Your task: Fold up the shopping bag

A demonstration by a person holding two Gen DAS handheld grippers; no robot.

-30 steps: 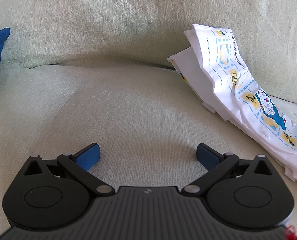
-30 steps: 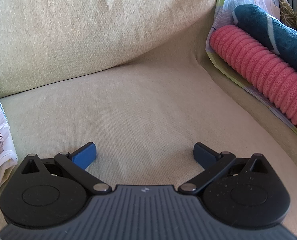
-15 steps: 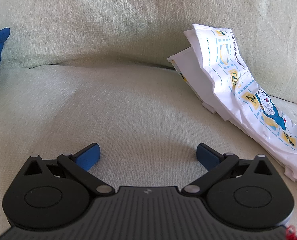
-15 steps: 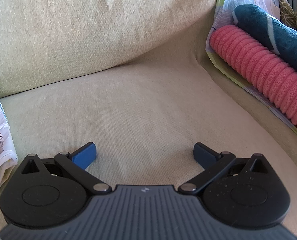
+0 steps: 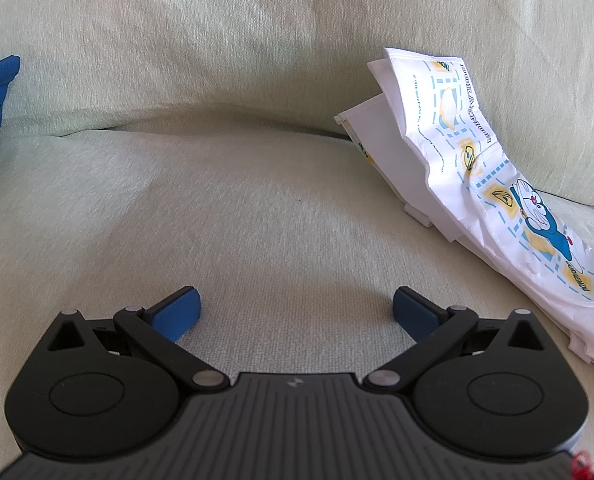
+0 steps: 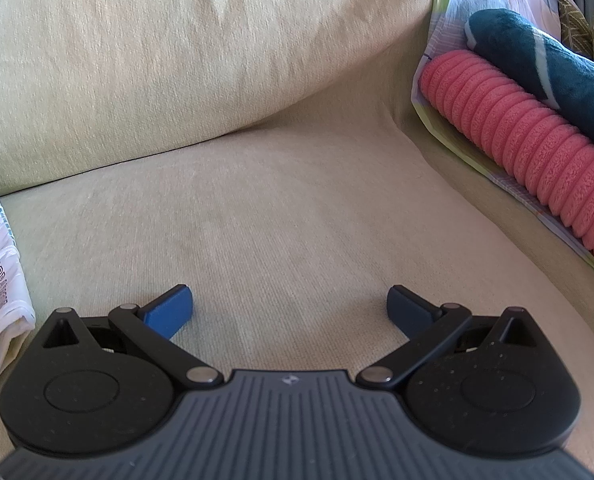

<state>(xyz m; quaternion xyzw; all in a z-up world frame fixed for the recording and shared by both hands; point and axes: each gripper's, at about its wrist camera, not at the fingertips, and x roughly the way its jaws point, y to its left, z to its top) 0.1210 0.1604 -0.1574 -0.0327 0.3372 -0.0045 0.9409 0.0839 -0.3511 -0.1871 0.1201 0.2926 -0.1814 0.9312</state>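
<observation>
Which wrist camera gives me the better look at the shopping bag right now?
The left wrist view: the shopping bag shows nearly whole, lying crumpled on the sofa seat against the back cushion. The right wrist view catches only one end of it at the left edge.

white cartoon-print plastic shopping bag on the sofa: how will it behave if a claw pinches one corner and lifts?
The white cartoon-print plastic shopping bag looks thin and creased, so it will likely flop and unfold. Its glossy film may slip from the claw pads. It lies slumped against the pale green sofa cushion, so it probably weighs little and would slide rather than resist.
</observation>
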